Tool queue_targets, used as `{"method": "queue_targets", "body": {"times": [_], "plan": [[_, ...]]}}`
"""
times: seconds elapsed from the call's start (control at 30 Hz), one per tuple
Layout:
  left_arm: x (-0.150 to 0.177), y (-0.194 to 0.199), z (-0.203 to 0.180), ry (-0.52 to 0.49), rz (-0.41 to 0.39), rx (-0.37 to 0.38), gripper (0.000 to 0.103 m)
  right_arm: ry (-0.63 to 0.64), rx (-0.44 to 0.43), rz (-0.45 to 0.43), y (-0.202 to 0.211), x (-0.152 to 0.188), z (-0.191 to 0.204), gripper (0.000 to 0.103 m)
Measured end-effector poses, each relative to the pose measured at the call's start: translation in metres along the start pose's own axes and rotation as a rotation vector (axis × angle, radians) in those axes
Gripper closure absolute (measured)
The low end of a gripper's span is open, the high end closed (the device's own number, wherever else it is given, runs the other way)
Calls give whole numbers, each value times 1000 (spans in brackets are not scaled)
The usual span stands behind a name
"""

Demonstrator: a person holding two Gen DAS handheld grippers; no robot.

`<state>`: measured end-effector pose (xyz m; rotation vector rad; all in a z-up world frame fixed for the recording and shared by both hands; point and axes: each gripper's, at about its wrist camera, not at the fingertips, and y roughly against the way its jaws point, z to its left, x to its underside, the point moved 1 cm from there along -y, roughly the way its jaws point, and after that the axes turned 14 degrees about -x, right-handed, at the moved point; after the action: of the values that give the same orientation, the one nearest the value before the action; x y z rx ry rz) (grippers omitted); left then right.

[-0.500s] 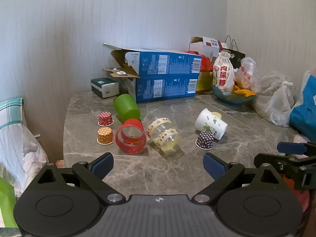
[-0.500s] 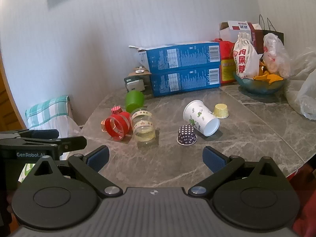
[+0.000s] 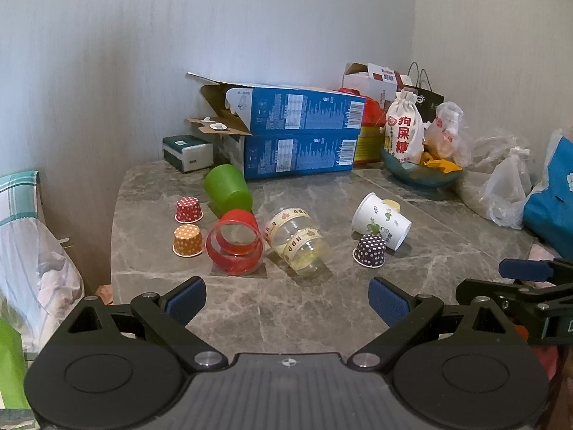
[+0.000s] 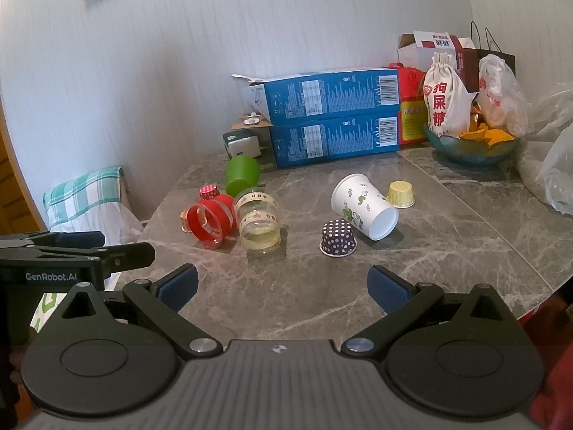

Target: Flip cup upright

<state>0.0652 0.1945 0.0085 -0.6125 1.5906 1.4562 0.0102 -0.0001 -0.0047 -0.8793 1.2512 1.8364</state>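
On the grey marble table (image 3: 322,322) several cups lie on their sides. A red cup (image 3: 234,245) rests mouth toward the camera, touching a clear cup (image 3: 297,242) beside it; a green cup (image 3: 227,188) lies just behind. The white paper cup (image 4: 363,206) lies tipped, its long axis slanting, mouth toward the near right. A dotted purple cupcake liner (image 4: 338,238) sits just beside it, a yellow one (image 4: 401,194) behind. Blue boxes (image 4: 333,118) stand at the wall. The left gripper (image 3: 286,299) and the right gripper (image 4: 283,286) hover over the near edge, fingers spread wide, holding nothing.
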Motion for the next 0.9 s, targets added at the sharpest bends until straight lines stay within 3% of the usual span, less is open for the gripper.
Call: {"method": "queue_targets", "body": {"times": [0.9], "plan": [[1,-2,0,3,6,10,4,-6,1,-4,1,0,-1,1]]}}
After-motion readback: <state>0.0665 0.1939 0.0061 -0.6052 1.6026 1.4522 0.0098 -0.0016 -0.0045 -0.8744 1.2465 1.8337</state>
